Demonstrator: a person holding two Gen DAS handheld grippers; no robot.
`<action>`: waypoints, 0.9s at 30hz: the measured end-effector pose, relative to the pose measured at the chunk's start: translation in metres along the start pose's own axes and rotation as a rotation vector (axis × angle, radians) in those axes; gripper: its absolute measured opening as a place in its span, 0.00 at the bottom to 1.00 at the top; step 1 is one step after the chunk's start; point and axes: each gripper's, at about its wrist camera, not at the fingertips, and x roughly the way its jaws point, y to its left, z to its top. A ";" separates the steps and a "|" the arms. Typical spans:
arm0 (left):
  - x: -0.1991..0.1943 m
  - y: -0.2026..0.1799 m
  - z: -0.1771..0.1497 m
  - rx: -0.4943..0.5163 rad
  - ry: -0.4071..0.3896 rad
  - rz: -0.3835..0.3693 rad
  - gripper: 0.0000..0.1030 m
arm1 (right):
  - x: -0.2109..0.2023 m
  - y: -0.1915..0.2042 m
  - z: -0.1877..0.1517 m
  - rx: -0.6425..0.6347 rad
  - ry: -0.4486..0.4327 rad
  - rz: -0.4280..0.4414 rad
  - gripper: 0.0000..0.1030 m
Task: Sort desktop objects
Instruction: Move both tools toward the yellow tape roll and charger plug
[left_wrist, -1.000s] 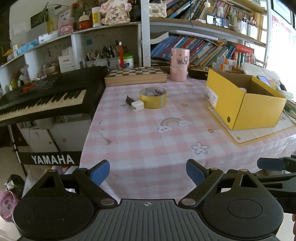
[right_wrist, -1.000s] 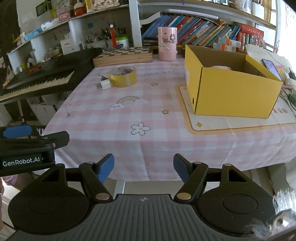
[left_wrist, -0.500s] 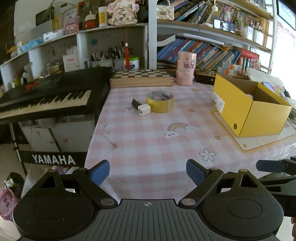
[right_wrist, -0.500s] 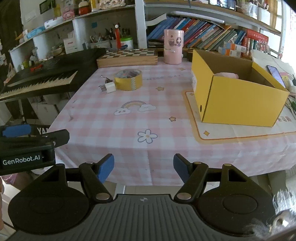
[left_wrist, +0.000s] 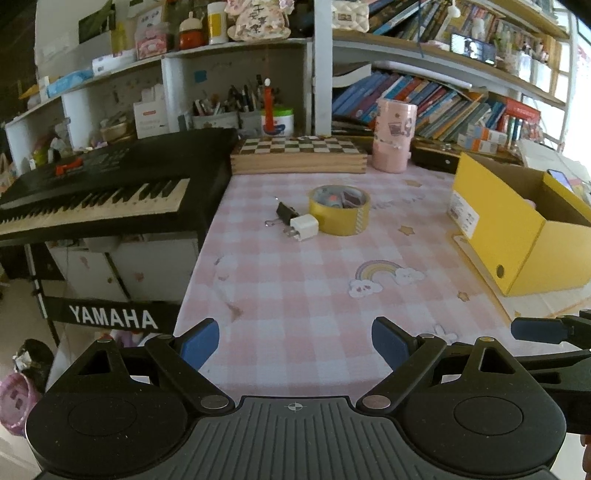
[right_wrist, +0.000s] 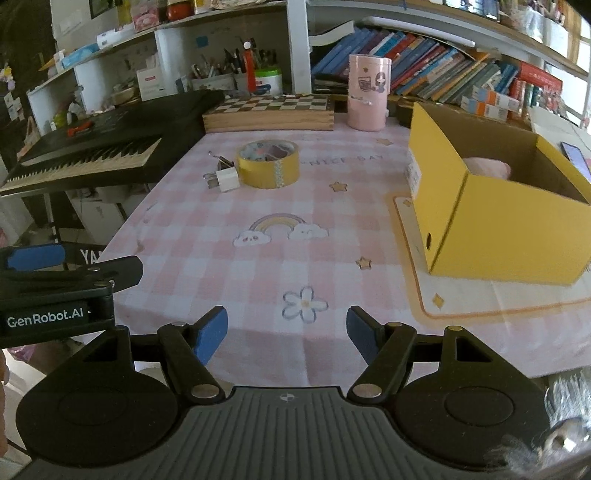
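Note:
On the pink checked tablecloth (left_wrist: 295, 295) lie a yellow tape roll (left_wrist: 340, 209) (right_wrist: 268, 163), a white charger plug (left_wrist: 303, 228) (right_wrist: 226, 180) and a black binder clip (left_wrist: 285, 213) (right_wrist: 222, 161), close together at the far left. An open yellow box (left_wrist: 517, 229) (right_wrist: 495, 221) stands at the right with something pink inside. My left gripper (left_wrist: 294, 341) hangs open over the table's near edge, nothing between its fingers. My right gripper (right_wrist: 287, 334) is open too and holds nothing. Both are well short of the objects.
A black keyboard (left_wrist: 103, 192) on a stand borders the table's left side. At the back stand a wooden chessboard box (left_wrist: 299, 155), a pink cylindrical container (left_wrist: 393, 140) and shelves of books. A phone (right_wrist: 574, 157) lies behind the yellow box.
Both grippers have moved forward toward the table, so the tape roll, plug and box look nearer and larger. The jaws have stayed as they were.

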 end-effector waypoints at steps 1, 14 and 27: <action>0.003 -0.001 0.002 -0.002 0.002 0.003 0.89 | 0.004 -0.001 0.003 -0.002 0.002 0.003 0.68; 0.047 -0.001 0.037 -0.054 0.019 0.063 0.89 | 0.055 -0.019 0.051 -0.030 0.023 0.054 0.68; 0.074 0.001 0.062 -0.097 0.024 0.129 0.89 | 0.094 -0.038 0.097 -0.025 0.022 0.096 0.70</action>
